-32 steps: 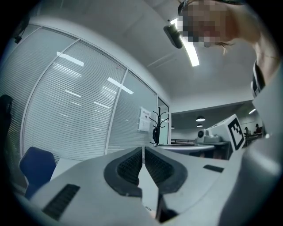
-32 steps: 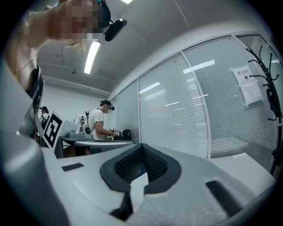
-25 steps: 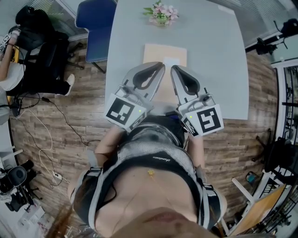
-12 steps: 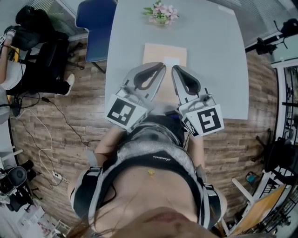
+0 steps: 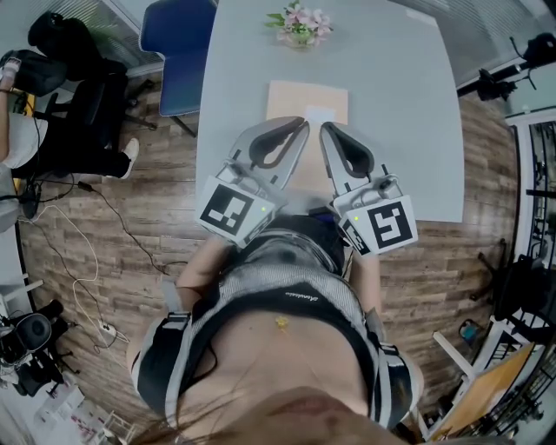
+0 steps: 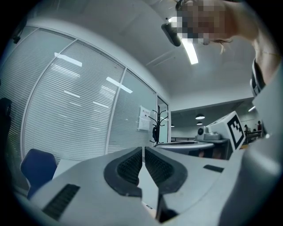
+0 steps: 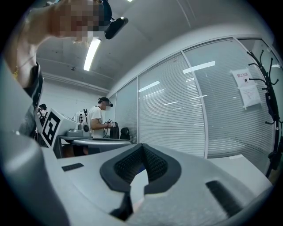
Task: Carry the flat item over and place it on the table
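Observation:
A flat tan item (image 5: 296,100) with a small white label lies on the grey table (image 5: 408,130); its near part is hidden under my grippers. My left gripper (image 5: 300,124) and right gripper (image 5: 327,129) hover side by side over the item's near half, tips pointing away from me. Both are shut with nothing between the pads. In the left gripper view the left gripper (image 6: 143,152) has its ribbed pads pressed together at the tip. The right gripper view shows the right gripper (image 7: 142,148) likewise shut and empty.
A small bunch of pink flowers (image 5: 300,24) stands at the table's far edge. A blue chair (image 5: 178,52) sits at the table's left side. A black chair (image 5: 78,113) and cables lie on the wood floor at left. A coat rack (image 7: 269,106) stands by the blinds.
Both grippers have stayed where they were, shut. Only the person at the far left edge has shifted slightly.

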Demonstrator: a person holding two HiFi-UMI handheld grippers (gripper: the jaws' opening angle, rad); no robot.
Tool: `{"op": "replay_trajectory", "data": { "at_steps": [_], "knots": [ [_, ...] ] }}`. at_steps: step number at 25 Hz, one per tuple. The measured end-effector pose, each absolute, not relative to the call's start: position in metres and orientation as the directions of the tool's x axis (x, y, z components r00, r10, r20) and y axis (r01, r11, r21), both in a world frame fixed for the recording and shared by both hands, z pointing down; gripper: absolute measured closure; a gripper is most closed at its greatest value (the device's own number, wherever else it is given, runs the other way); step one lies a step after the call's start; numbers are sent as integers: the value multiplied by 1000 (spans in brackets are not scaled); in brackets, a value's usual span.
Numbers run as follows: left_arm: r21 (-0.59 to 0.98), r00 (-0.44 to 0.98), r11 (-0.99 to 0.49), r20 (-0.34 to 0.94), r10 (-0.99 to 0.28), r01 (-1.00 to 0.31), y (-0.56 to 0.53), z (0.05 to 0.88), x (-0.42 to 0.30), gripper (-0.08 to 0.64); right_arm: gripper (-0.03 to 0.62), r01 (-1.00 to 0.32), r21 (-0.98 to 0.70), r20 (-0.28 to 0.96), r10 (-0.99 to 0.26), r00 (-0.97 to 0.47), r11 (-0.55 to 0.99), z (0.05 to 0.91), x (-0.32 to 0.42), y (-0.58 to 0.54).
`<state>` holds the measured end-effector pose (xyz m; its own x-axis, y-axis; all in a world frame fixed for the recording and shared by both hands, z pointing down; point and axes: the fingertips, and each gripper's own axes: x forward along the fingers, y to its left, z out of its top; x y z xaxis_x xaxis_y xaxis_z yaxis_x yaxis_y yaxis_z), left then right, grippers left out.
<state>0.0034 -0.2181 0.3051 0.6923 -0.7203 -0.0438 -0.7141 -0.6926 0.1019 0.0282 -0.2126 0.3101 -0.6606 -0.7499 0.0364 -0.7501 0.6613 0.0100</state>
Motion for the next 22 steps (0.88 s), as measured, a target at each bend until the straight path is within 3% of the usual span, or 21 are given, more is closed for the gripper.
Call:
{"op": "replay_trajectory", "data": {
  "at_steps": [22],
  "knots": [
    [103,695,-694,-39,-718,-712,-216,306,3,540,589,-749,25,49,-749,-660,662,309,26,-211]
  ]
}}
